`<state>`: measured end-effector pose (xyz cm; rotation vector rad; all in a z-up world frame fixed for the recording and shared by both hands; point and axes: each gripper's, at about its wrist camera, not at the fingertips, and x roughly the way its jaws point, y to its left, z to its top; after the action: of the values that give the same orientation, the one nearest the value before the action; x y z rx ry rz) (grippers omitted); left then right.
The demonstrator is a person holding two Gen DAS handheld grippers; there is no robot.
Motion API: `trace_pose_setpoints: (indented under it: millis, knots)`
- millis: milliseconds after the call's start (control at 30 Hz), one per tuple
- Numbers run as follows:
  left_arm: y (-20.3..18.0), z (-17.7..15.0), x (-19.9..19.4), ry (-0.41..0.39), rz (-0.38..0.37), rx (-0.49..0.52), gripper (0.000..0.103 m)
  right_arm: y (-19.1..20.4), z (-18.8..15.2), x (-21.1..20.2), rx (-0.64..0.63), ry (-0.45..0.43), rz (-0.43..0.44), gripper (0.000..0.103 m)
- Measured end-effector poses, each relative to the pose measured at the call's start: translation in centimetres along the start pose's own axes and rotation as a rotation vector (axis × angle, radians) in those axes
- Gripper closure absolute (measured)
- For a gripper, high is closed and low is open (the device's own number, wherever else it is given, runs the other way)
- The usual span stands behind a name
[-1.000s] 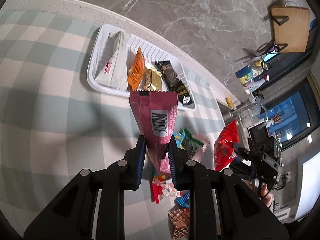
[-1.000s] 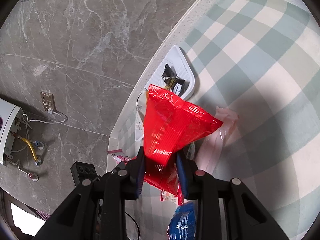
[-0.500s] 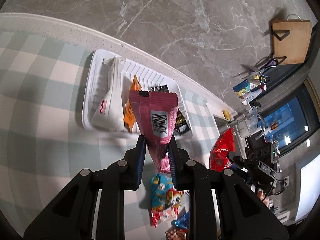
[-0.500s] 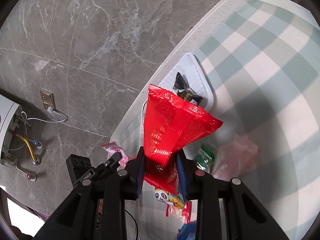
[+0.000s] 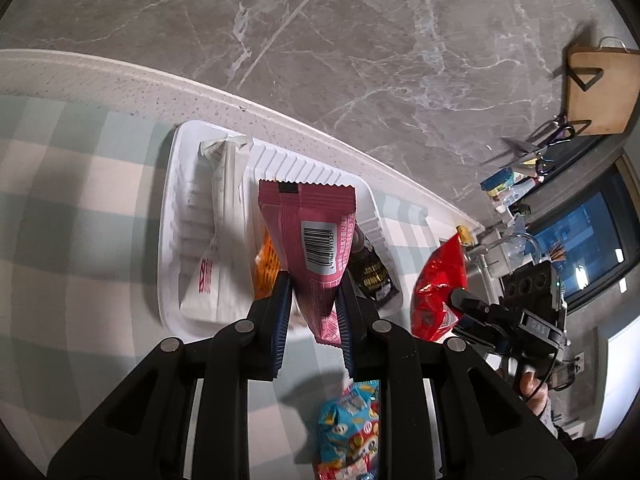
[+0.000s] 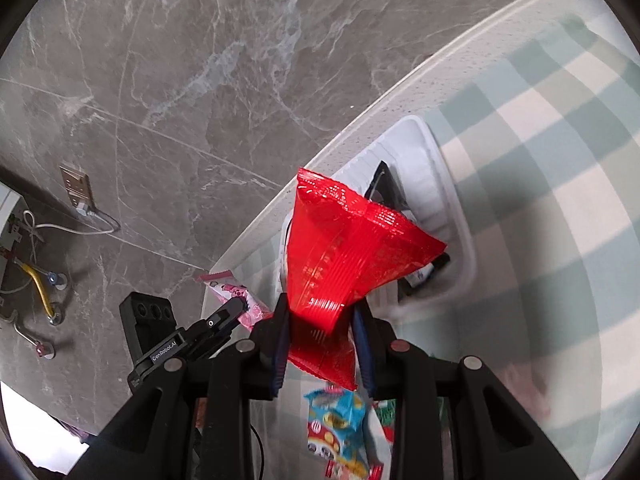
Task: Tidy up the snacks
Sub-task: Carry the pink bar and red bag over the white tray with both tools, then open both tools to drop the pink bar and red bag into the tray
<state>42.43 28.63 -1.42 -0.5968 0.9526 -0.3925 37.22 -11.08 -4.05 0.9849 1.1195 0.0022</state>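
My left gripper (image 5: 314, 308) is shut on a pink snack packet (image 5: 316, 240) with a barcode, held above the near edge of the white ribbed tray (image 5: 176, 168). In the tray lie a white packet (image 5: 218, 240), an orange packet (image 5: 266, 262) and a dark packet (image 5: 372, 276). My right gripper (image 6: 322, 320) is shut on a red crinkled snack bag (image 6: 344, 248), held in front of the same tray (image 6: 452, 208). The red bag (image 5: 438, 288) and right gripper also show at the right of the left wrist view.
A blue cartoon packet (image 5: 350, 428) lies on the checked cloth (image 5: 60, 208) below my fingers, with other loose snacks (image 6: 344, 424) near it. A grey marble floor lies beyond the table edge. A wooden board (image 5: 600, 88) and clutter stand far right.
Both grippers have moved forward toward the tray with their packets. The tray now looks larger and closer in both views, and the pink packet now overlaps it.
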Motion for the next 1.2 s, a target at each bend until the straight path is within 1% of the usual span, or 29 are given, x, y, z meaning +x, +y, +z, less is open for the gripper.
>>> trace_pose_setpoints:
  millis: [333, 467, 633, 700, 733, 833, 900, 933, 967, 1000, 1067, 1200]
  knots:
    - [-0.1, 2.7, 3.3, 0.024, 0.035, 0.031, 0.083, 1.0, 3.1, 4.2, -0.057, 0.061, -0.037, 0.072]
    - [-0.4, 3.6, 4.7, 0.030, 0.079, 0.070, 0.083, 1.7, 4.1, 6.0, -0.110, 0.088, -0.082, 0.071]
    - [-0.8, 4.4, 6.7, 0.047, 0.124, 0.098, 0.082, 2.2, 4.7, 7.9, -0.159, 0.115, -0.147, 0.068]
    - [-1.0, 4.6, 7.6, 0.059, 0.156, 0.115, 0.080, 2.2, 4.6, 8.1, -0.171, 0.112, -0.168, 0.059]
    - [-1.0, 4.6, 8.0, 0.064, 0.168, 0.121, 0.078, 2.3, 4.6, 8.1, -0.177, 0.110, -0.170, 0.057]
    - [-1.4, 4.6, 8.6, 0.060, 0.186, 0.146, 0.078, 2.6, 4.4, 8.0, -0.197, 0.097, -0.188, 0.051]
    - [-1.7, 4.5, 8.9, 0.058, 0.208, 0.165, 0.074, 2.9, 4.1, 7.9, -0.208, 0.089, -0.194, 0.051]
    - [-1.8, 4.5, 8.9, 0.056, 0.215, 0.170, 0.065, 2.8, 4.1, 7.8, -0.210, 0.086, -0.195, 0.051]
    - [-1.8, 4.5, 8.9, 0.052, 0.218, 0.173, 0.051, 2.9, 4.0, 7.5, -0.211, 0.080, -0.190, 0.050]
    - [-1.9, 4.5, 8.9, 0.046, 0.215, 0.170, 0.050, 3.0, 3.9, 7.3, -0.212, 0.075, -0.187, 0.049]
    - [-2.0, 4.3, 8.6, 0.043, 0.199, 0.165, 0.050, 3.2, 4.0, 6.8, -0.214, 0.064, -0.187, 0.047]
    - [-2.5, 3.7, 7.5, 0.025, 0.209, 0.180, 0.050, 3.6, 3.6, 5.7, -0.219, 0.044, -0.177, 0.047]
